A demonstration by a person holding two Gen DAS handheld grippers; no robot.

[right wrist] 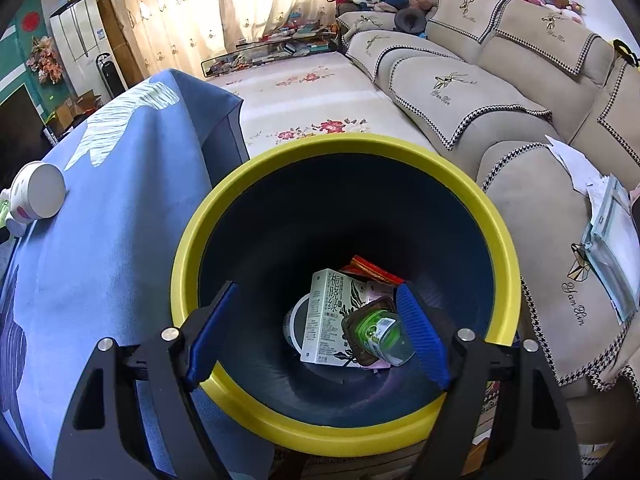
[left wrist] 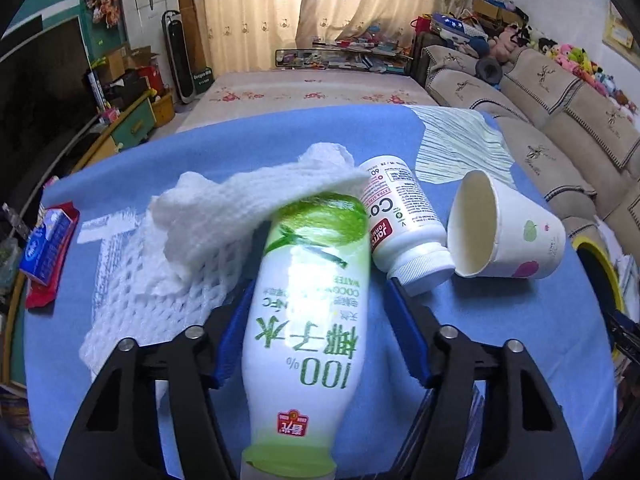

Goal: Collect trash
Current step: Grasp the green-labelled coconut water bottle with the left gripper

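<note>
A white and green coconut-water bottle (left wrist: 308, 300) lies on the blue tablecloth (left wrist: 120, 168), cap end towards the camera. My left gripper (left wrist: 324, 256) straddles it. The left pad is against the bottle's side, while a strip of cloth shows between the bottle and the right pad. A crumpled tissue (left wrist: 240, 208) drapes over the bottle's far end. My right gripper (right wrist: 316, 286) hangs open and empty over the yellow-rimmed bin (right wrist: 504, 240). In the bin lie a carton (right wrist: 332, 316), a green bottle (right wrist: 380, 332) and wrappers.
Beside the coconut bottle lie a white supplement bottle (left wrist: 404, 224) and a tipped paper cup (left wrist: 504, 232), with white foam netting (left wrist: 152, 280) and a red-blue packet (left wrist: 48, 248) to the left. The bin stands off the table's right edge, and a sofa (right wrist: 500, 92) is behind it.
</note>
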